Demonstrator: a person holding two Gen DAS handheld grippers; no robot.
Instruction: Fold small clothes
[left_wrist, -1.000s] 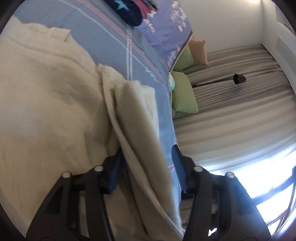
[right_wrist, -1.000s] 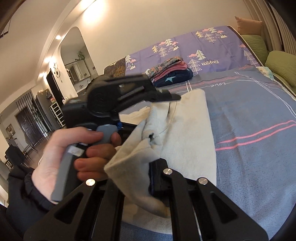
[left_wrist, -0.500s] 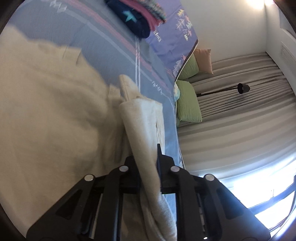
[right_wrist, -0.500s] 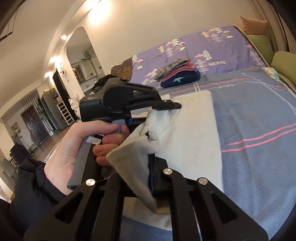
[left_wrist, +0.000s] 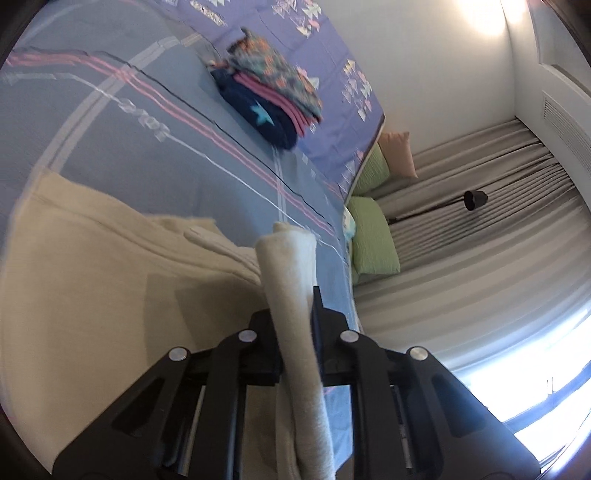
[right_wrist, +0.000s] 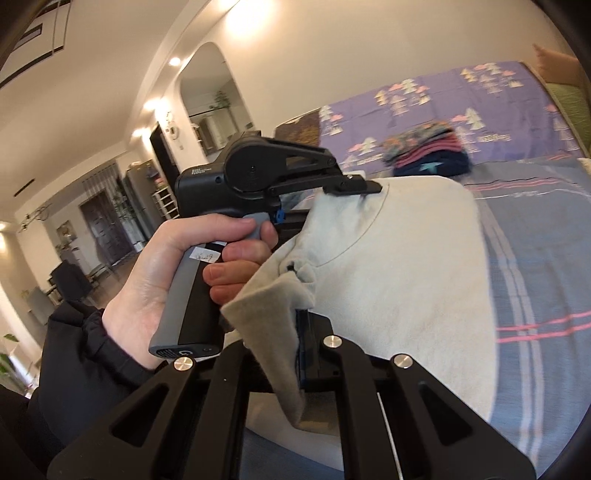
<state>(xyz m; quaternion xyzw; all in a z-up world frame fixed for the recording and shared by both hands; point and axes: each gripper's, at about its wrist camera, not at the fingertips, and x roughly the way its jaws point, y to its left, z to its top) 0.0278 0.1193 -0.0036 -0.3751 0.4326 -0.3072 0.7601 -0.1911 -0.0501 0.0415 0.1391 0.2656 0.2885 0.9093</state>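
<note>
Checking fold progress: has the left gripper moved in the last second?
Yes. The left gripper has closed on the cream garment and swung toward the folded stack.

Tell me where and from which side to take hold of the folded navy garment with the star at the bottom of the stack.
Grip the navy garment at its rounded folded end facing the cream garment, sliding one finger under that fold. It lies lowest in the stack, so a top-down pinch would likely catch the upper layers. Both claws are busy holding the cream garment.

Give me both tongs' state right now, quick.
Left tongs: closed on a fold of the cream garment.
Right tongs: closed on another edge of the same garment.
</note>
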